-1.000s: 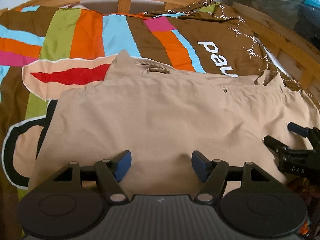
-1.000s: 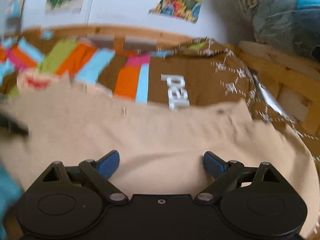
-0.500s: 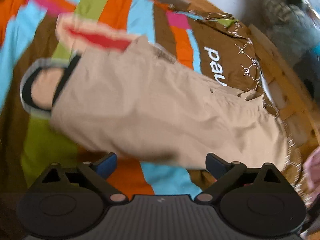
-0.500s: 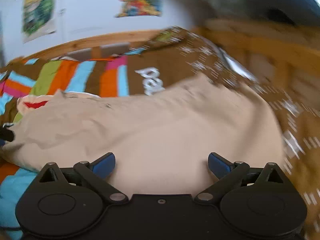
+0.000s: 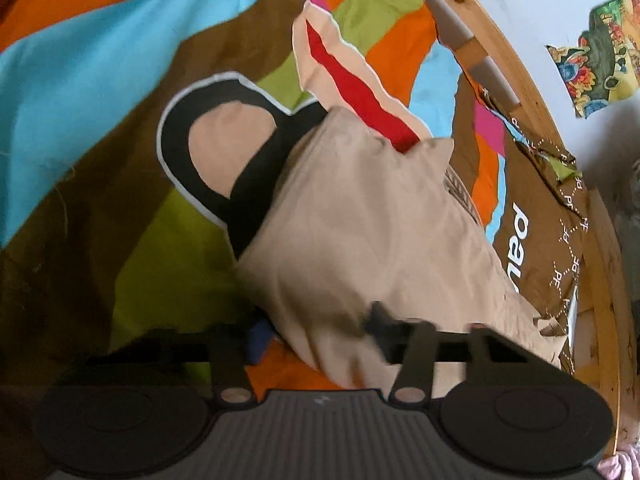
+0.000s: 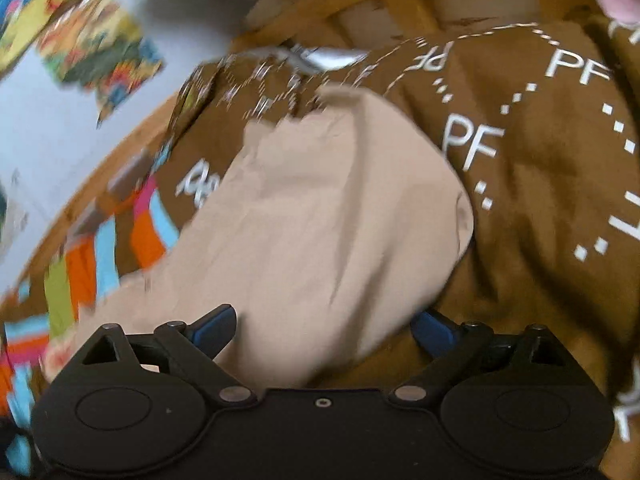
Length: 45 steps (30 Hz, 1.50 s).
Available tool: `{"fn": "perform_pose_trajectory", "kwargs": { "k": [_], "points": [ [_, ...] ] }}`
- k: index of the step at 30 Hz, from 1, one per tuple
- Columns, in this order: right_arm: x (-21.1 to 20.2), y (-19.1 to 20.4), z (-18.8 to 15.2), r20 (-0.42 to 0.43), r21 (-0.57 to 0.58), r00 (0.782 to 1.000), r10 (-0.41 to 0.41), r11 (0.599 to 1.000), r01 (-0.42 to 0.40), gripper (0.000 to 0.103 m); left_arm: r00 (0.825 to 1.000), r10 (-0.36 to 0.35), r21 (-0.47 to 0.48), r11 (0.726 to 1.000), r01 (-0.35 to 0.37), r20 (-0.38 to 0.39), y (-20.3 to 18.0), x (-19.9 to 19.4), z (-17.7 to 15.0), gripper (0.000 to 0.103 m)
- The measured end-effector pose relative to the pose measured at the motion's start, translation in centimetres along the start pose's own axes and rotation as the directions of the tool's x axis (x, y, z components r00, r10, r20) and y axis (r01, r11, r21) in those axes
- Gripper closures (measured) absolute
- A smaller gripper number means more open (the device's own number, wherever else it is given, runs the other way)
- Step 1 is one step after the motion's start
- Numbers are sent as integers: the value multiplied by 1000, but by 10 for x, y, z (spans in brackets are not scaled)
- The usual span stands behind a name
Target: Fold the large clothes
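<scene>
Left wrist view, one beige garment (image 5: 372, 232), left tongs (image 5: 316, 334) closing around its corner, right tongs (image 6: 324, 330) wide.

Your left gripper (image 5: 316, 336) has just been closing, the near corner of the folded beige garment (image 5: 372, 224) between its jaws — grip itself blurred — on a striped bedspread (image 5: 88, 72) with a wooden bed frame (image 5: 516, 64) at the right.
</scene>
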State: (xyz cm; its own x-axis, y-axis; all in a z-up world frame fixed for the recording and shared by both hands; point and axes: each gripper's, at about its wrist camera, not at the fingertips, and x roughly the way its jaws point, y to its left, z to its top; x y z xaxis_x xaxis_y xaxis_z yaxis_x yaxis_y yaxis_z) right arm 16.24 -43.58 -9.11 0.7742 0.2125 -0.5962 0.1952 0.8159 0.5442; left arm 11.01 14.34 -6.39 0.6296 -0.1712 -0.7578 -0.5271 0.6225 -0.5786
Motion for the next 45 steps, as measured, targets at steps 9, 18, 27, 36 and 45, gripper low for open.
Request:
{"fn": "perform_pose_trajectory", "kwargs": {
  "k": [9,18,27,36,45],
  "points": [
    [-10,-16,9,76,102,996,-39,994,31,76,996,-21,46,999,17,85,-19,-30,3,101],
    [-71,32,14,115,-97,993,20,995,-9,90,999,10,53,999,-13,53,-3,-51,14,102],
    [-75,13,-32,37,-157,995,-92,983,96,71,997,73,51,996,-73,11,1,-32,9,76],
    [-94,36,-40,210,-369,961,-179,896,247,49,997,73,20,997,-72,-39,6,-24,6,49],
    [-81,92,-29,328,-558,943,-53,795,238,30,997,62,32,998,-61,-43,3,-19,6,41]
  ]
}}
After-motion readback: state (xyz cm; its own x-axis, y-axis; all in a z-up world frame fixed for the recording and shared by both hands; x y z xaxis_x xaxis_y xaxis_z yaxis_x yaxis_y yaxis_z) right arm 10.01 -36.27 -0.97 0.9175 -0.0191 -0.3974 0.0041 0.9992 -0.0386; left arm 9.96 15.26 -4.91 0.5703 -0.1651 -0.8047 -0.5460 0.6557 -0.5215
